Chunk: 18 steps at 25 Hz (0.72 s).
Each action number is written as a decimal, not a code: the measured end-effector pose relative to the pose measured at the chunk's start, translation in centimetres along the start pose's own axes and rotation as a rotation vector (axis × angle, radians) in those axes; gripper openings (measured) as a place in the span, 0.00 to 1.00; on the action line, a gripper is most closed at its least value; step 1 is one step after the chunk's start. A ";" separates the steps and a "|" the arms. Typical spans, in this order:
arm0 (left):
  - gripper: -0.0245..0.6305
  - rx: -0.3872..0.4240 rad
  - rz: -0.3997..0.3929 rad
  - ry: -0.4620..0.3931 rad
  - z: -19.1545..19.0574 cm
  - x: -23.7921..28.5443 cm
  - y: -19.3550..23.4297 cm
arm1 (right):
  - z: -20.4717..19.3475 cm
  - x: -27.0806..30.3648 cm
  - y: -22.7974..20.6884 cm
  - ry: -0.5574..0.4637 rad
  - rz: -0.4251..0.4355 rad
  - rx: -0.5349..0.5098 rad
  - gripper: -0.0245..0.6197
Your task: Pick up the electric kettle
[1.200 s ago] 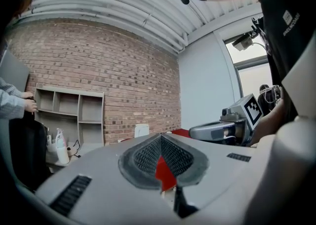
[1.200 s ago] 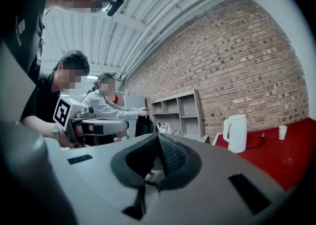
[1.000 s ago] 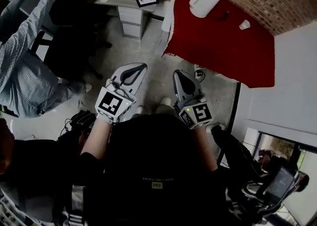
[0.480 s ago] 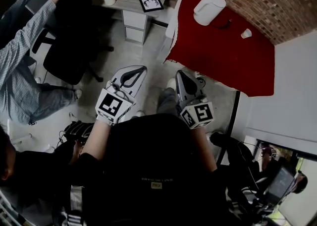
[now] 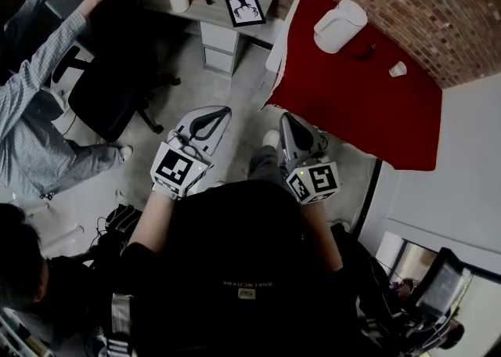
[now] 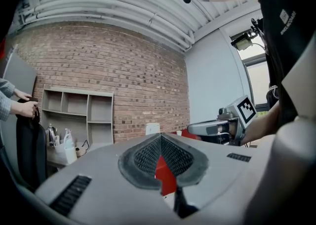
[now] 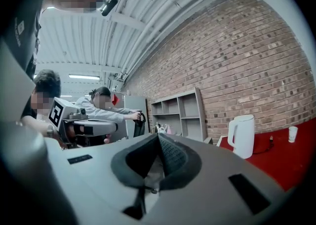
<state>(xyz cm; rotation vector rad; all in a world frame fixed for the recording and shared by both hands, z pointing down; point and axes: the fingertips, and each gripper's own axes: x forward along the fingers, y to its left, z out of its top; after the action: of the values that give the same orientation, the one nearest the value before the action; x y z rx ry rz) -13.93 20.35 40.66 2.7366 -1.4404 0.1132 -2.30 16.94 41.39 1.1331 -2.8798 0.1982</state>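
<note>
Low centre of the head view: left gripper (image 5: 221,110) and right gripper (image 5: 285,117) side by side above the floor, both pointing level. Jaws on each pressed together, nothing between them. Beyond, upper right: red table (image 5: 360,113). White electric kettle (image 5: 340,26) stands upright at its far end by the brick wall, well apart from both grippers. Small cup (image 5: 398,69) to its right.

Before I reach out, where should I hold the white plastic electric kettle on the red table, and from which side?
Grip the white plastic electric kettle by its vertical loop handle. It stands upright on the red table, and the right gripper view shows the handle on its left side. Probably approach level from there, after opening the shut right gripper.
</note>
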 end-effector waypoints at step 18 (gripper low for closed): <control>0.04 -0.048 0.100 0.066 -0.4 9.5 4.0 | -0.7 6.4 -10.3 0.046 0.073 0.065 0.04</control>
<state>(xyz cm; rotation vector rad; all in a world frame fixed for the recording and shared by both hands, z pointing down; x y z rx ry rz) -11.89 10.32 41.92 2.5976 -1.5411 0.1685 0.04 5.27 43.68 1.0188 -2.8967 0.3184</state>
